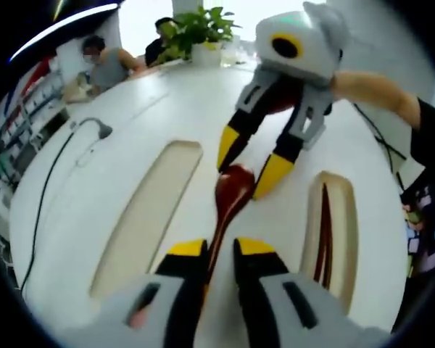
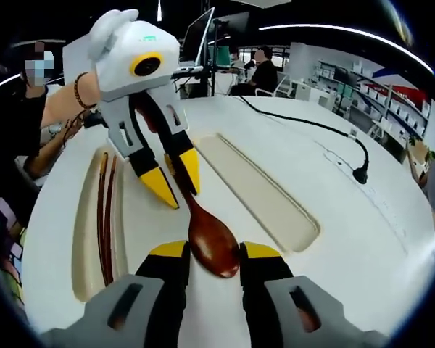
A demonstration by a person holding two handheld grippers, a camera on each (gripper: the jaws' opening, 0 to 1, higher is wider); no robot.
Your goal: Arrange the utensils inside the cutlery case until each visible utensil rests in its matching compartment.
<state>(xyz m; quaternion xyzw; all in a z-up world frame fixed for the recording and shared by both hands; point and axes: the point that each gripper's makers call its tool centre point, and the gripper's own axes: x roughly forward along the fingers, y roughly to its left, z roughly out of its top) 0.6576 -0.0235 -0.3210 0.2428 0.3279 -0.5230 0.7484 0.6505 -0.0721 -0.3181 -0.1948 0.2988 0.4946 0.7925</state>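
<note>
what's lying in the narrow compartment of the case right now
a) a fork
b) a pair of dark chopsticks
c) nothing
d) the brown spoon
b: a pair of dark chopsticks lies lengthwise in the narrow compartment, while the brown spoon sits on the white surface between the two compartments, its handle between the left gripper's jaws and its bowl between the right gripper's jaws; the wider compartment holds nothing.
</note>
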